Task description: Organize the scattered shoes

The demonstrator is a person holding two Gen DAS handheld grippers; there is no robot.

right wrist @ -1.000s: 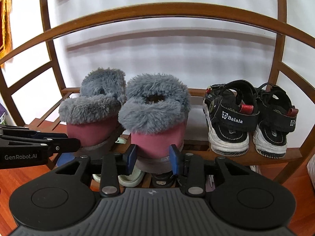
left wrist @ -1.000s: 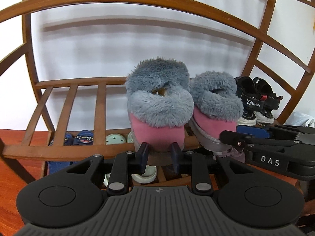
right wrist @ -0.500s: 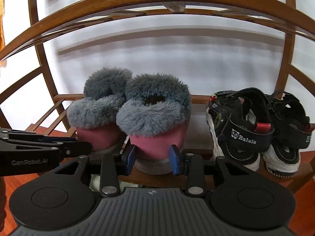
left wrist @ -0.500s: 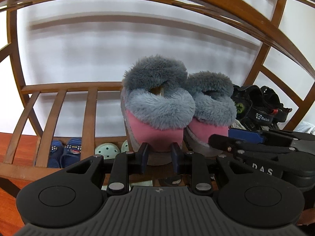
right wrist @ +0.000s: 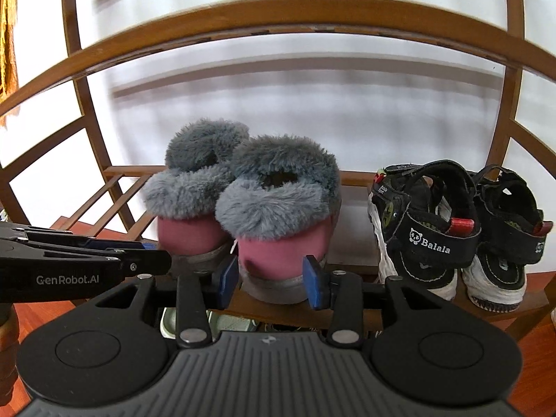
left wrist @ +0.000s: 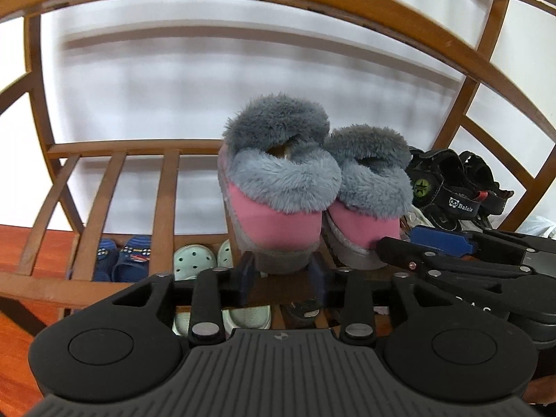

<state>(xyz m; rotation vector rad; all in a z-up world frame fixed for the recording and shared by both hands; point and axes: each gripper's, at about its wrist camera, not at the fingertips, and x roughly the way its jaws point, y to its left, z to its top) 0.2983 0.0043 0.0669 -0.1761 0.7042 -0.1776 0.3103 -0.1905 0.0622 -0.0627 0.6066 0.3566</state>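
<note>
Two pink slippers with grey fur cuffs stand side by side on the middle shelf of a wooden rack [left wrist: 139,149], heels toward me. The left slipper [left wrist: 278,187] has its heel between the pads of my left gripper [left wrist: 282,274]. Those jaws are opening, and the pads stand just off the grey sole. My right gripper [right wrist: 272,281] is shut on the heel of the right slipper [right wrist: 274,215], its blue pads [right wrist: 229,278] against both sides. Each gripper also shows at the edge of the other's view.
A pair of black and white sandals [right wrist: 451,229] stands on the same shelf, right of the slippers. Blue sandals [left wrist: 128,257] and mint clogs [left wrist: 194,260] sit on the shelf below. A curved wooden rail [right wrist: 278,17] crosses overhead. The floor is red-brown wood.
My left gripper's jaws have spread apart from the left slipper's heel. The upper rail has shifted in both views. The right gripper's pads stand slightly wider around the right slipper's heel.
</note>
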